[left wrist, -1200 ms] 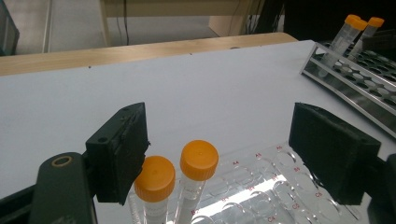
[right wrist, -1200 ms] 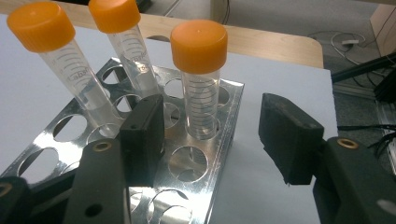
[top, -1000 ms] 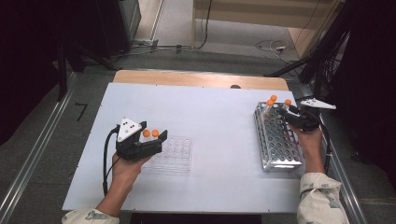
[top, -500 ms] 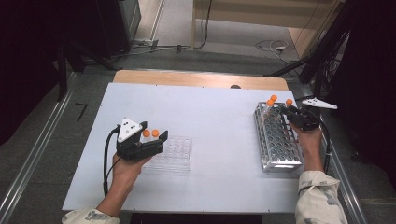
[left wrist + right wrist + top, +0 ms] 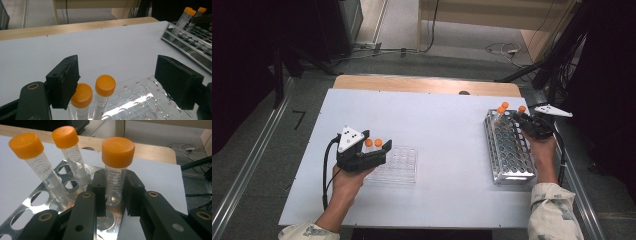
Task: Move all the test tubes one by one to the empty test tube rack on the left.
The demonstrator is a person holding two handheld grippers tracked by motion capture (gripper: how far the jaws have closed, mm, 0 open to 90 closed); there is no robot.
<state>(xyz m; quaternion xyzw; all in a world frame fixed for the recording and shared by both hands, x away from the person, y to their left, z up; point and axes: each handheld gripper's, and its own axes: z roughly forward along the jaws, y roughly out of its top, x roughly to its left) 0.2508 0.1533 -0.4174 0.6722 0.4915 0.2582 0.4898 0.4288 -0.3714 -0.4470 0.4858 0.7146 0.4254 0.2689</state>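
Right gripper [image 5: 113, 195], jaws just closing, pinching orange-capped tube [image 5: 117, 167] upright in metal rack [image 5: 508, 150] at 3 o'clock. Left gripper [image 5: 125, 82] spread over clear tray [image 5: 399, 162] at 8 o'clock.

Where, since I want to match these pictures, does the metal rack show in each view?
High view: rack lies at the right, long side running away from the person.
Left gripper view: rack in the top right corner.
Right gripper view: rack at the lower left.
Shared landmark: the orange-capped tubes standing at its far end.
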